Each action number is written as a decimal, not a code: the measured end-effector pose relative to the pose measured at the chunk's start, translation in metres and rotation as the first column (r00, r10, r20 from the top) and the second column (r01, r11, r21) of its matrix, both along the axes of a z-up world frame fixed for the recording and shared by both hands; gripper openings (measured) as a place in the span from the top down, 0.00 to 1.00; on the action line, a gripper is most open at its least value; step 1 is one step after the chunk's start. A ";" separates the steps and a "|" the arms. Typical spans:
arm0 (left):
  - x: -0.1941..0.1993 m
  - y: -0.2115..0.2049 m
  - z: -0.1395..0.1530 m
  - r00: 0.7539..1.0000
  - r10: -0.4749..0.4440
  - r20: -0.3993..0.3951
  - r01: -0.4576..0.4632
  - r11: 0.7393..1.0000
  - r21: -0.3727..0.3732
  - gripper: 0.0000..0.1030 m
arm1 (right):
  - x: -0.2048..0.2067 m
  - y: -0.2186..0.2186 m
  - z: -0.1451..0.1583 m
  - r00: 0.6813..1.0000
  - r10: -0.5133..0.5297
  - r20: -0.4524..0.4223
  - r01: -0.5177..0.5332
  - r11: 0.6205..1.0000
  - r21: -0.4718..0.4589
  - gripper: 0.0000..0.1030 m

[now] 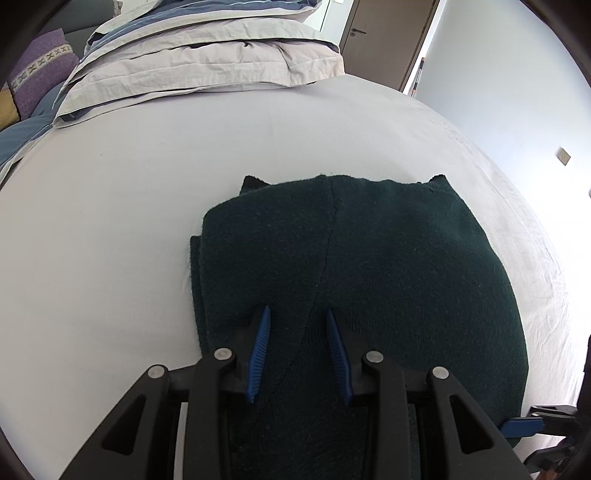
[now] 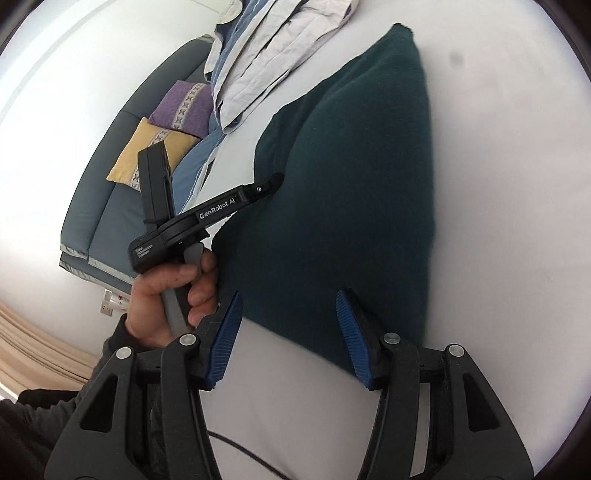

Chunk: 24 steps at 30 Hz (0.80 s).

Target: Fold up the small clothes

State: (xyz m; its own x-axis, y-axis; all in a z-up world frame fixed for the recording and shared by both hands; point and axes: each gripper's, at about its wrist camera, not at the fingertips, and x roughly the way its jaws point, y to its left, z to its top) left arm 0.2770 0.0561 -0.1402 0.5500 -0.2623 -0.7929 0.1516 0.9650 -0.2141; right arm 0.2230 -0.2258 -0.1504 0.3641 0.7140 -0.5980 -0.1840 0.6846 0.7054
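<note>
A dark green fleece garment (image 1: pixel 388 266) lies folded on the white bed sheet (image 1: pixel 110 221). My left gripper (image 1: pixel 297 310) points down into the garment's near part. Thick fabric fills the gap between its blue pads (image 1: pixel 263 347), and they close on it. In the right wrist view the left gripper (image 2: pixel 274 181) meets the garment (image 2: pixel 351 184) at its left edge, with a person's hand (image 2: pixel 173 295) on its handle. My right gripper (image 2: pixel 288 293) stands open just off the garment's near corner, gripping nothing. One of its blue pads (image 1: pixel 517 427) shows at the lower right of the left wrist view.
Folded grey and blue bedding (image 1: pixel 207 62) is piled at the far end of the bed. A purple cushion (image 2: pixel 181 107) and a yellow cushion (image 2: pixel 151 151) rest on a blue sofa (image 2: pixel 107 206) beside the bed. A door (image 1: pixel 380 33) stands beyond. A dark cable (image 2: pixel 251 454) crosses the sheet.
</note>
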 end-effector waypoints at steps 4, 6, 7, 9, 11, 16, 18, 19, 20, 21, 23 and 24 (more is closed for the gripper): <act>-0.011 0.022 0.017 1.000 0.018 -0.024 -0.021 0.991 -0.130 0.65 | -0.012 -0.027 0.025 0.995 -0.082 0.050 0.084 0.996 -0.038 0.34; -0.026 0.043 0.033 0.998 0.063 -0.011 -0.064 0.980 -0.191 0.47 | -0.012 -0.047 0.039 0.984 -0.154 0.093 0.159 0.986 -0.045 0.17; -0.032 0.053 0.040 0.996 0.093 0.008 -0.090 0.975 -0.205 0.43 | -0.009 -0.055 0.043 0.978 -0.183 0.102 0.188 0.981 -0.041 0.13; -0.036 0.070 0.045 0.993 0.119 0.008 -0.115 0.967 -0.226 0.39 | 0.002 -0.066 0.043 0.976 -0.202 0.078 0.204 0.979 -0.022 0.13; -0.027 0.087 0.036 0.990 0.123 -0.062 -0.135 0.955 -0.263 0.39 | 0.013 -0.072 0.037 0.977 -0.208 0.044 0.208 0.978 0.015 0.13; -0.013 0.096 -0.005 0.973 0.057 -0.225 -0.145 0.904 -0.402 0.39 | 0.042 -0.084 0.008 0.978 -0.188 -0.092 0.197 0.975 0.102 0.13; -0.007 0.094 -0.020 0.961 0.040 -0.274 -0.162 0.883 -0.440 0.39 | 0.051 -0.086 -0.006 0.973 -0.179 -0.144 0.196 0.974 0.113 0.14; -0.006 0.093 -0.022 0.960 0.041 -0.278 -0.168 0.877 -0.450 0.39 | 0.053 -0.081 -0.011 0.972 -0.175 -0.156 0.194 0.974 0.119 0.16; -0.004 0.092 -0.023 0.958 0.041 -0.285 -0.174 0.871 -0.460 0.39 | 0.055 -0.079 -0.015 0.973 -0.165 -0.162 0.186 0.974 0.131 0.18; -0.001 0.091 -0.024 0.954 0.037 -0.298 -0.181 0.864 -0.471 0.38 | 0.057 -0.078 -0.018 0.973 -0.160 -0.169 0.184 0.973 0.142 0.24; 0.004 0.088 -0.025 0.948 0.015 -0.318 -0.176 0.856 -0.486 0.37 | 0.059 -0.076 -0.019 0.974 -0.146 -0.174 0.175 0.971 0.161 0.27; 0.009 0.085 -0.027 0.945 0.003 -0.328 -0.174 0.852 -0.493 0.37 | 0.059 -0.071 -0.020 0.975 -0.143 -0.171 0.170 0.973 0.157 0.27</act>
